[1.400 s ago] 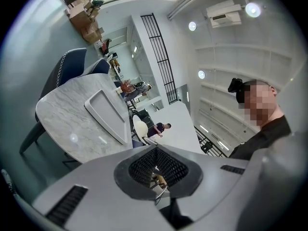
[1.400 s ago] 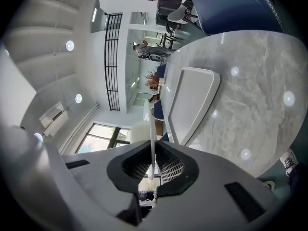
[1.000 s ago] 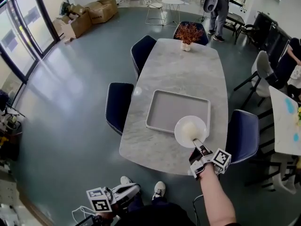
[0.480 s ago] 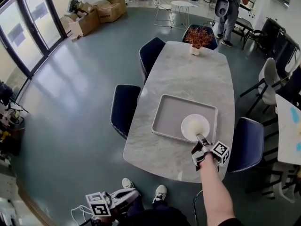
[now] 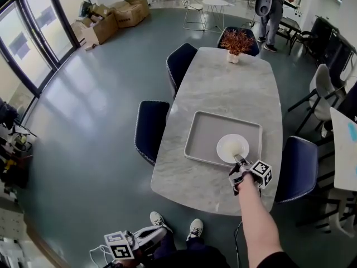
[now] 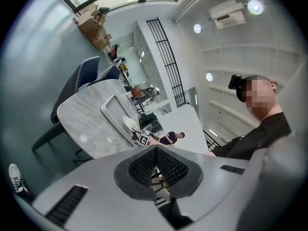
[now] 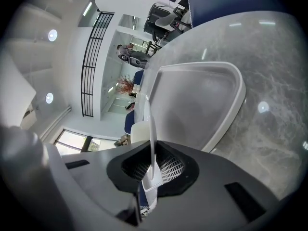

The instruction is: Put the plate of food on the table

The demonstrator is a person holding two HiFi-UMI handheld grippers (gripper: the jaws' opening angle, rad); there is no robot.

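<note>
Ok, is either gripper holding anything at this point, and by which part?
The right gripper is clamped on the white plate, pinching its near rim between the jaws, over the grey tray. The left gripper holds nothing.

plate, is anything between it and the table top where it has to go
Yes: the grey tray lies on the table right under the plate, which the right gripper grips by its near rim. Bare marble shows beyond the tray's edges.
</note>
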